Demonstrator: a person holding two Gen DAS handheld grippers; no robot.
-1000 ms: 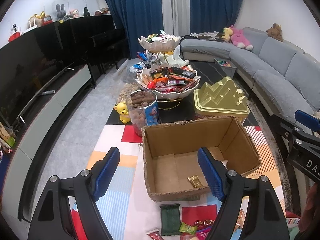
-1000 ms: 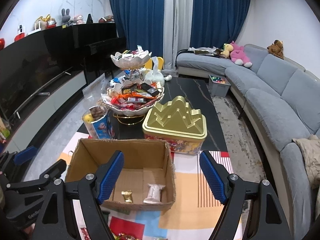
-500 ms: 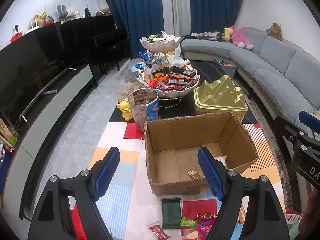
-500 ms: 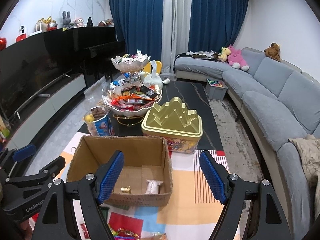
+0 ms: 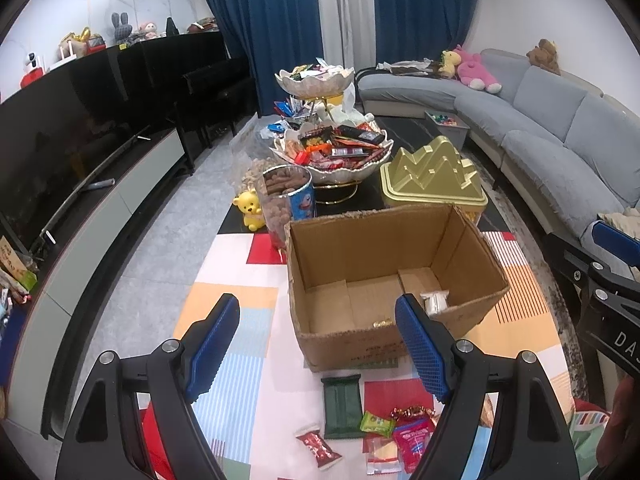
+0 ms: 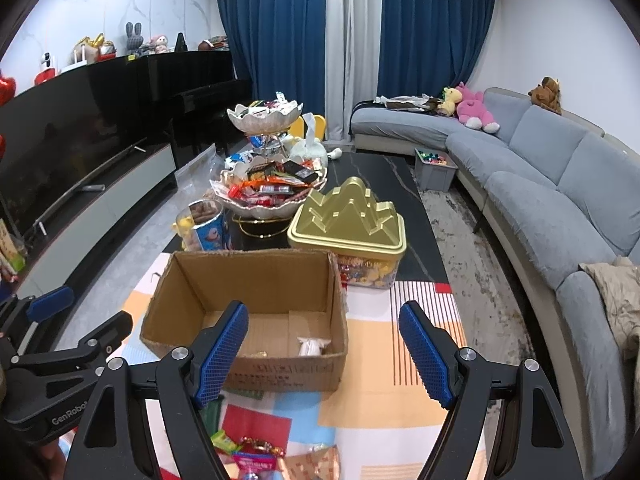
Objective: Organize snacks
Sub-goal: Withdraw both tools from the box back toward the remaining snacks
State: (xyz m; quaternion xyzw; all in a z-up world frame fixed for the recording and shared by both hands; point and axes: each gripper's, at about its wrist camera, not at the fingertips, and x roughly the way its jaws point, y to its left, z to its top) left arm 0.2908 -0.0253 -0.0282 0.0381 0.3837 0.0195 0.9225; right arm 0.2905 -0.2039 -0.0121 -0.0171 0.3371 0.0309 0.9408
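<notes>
An open cardboard box (image 5: 352,340) stands on the colourful mat; it also shows in the right wrist view (image 6: 280,372). Inside lie a small gold candy (image 5: 380,323) and a white wrapped snack (image 5: 434,300), also seen in the right wrist view (image 6: 312,346). Loose snacks lie in front of the box: a dark green packet (image 5: 340,406), a light green candy (image 5: 376,424), a red candy (image 5: 318,444) and a pink packet (image 5: 412,440). My left gripper (image 5: 318,346) is open and empty, above the mat before the box. My right gripper (image 6: 322,354) is open and empty, to the box's right.
Behind the box stand a gold-lidded tin (image 5: 434,178), a jar of nuts (image 5: 288,204), a yellow bear toy (image 5: 250,210) and a tiered snack bowl stand (image 5: 332,152). A grey sofa (image 6: 560,200) runs along the right, a TV cabinet (image 5: 100,208) along the left.
Both grippers have drawn back and up from the box, so more of the loose snacks on the mat show. Both stay open and empty.
</notes>
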